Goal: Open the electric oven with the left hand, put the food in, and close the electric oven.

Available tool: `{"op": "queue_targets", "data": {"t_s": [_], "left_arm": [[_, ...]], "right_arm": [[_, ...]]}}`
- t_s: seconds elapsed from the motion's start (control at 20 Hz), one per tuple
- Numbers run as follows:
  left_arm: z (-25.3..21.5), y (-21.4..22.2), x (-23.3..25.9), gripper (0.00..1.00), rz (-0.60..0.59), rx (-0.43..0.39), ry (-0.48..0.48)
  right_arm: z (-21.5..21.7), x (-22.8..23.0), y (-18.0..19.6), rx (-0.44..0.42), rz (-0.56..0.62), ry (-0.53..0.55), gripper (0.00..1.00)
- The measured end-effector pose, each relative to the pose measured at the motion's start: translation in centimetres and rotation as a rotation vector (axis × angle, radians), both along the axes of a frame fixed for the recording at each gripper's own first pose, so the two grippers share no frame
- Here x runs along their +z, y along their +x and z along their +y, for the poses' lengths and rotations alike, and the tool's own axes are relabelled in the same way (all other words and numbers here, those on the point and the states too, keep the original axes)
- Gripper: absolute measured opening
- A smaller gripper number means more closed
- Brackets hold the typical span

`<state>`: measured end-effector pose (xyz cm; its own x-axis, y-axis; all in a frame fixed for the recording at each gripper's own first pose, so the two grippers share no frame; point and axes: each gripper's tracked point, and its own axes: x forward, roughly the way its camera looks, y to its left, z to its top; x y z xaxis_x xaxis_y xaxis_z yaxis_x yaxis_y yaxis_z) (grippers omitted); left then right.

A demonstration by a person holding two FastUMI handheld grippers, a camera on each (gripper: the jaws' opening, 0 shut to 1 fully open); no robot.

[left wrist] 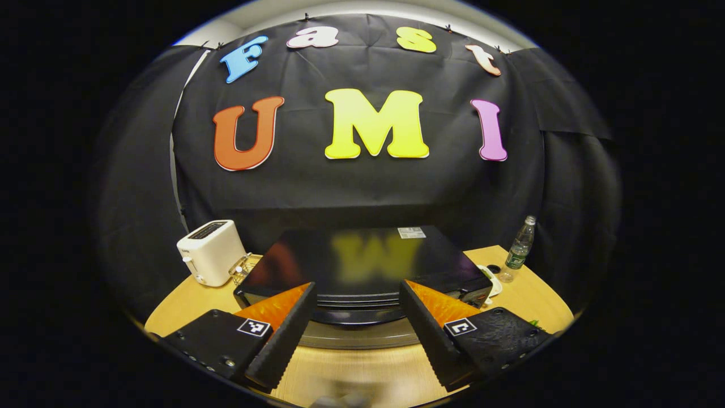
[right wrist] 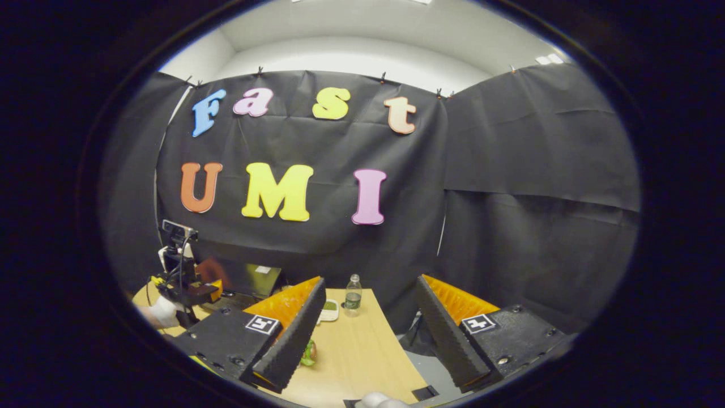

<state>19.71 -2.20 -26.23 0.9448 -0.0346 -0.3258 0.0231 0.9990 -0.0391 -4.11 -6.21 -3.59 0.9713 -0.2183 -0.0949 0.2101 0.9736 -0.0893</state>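
Note:
The black electric oven stands on the wooden table, its glossy top facing me. Along its front runs a silver handle, lying between the spread fingers of my left gripper, which is open and close above it. In the right gripper view, the oven shows at the far left, with the left gripper and a white-gloved hand beside it. My right gripper hangs open over the table edge, holding nothing. A green food item lies on the table, half hidden behind the right gripper's left finger.
A white toaster stands left of the oven with a small wire rack beside it. A water bottle and a small white dish with something green sit right of the oven. The table's right edge drops to grey floor.

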Motion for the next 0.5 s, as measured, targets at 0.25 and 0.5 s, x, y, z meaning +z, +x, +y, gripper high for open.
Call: {"op": "queue_targets", "data": {"t_s": [0.25,0.5], "left_arm": [[-0.6,0.5,-2.0,0.98,0.027,-0.016,0.016],[-0.6,-0.3,-2.2,0.98,0.036,-0.013,0.014]], "right_arm": [[0.0,-0.6,-0.3,-0.013,0.009,0.018,0.93],[0.5,-1.1,-0.7,-0.001,0.014,0.028,0.93]]}}
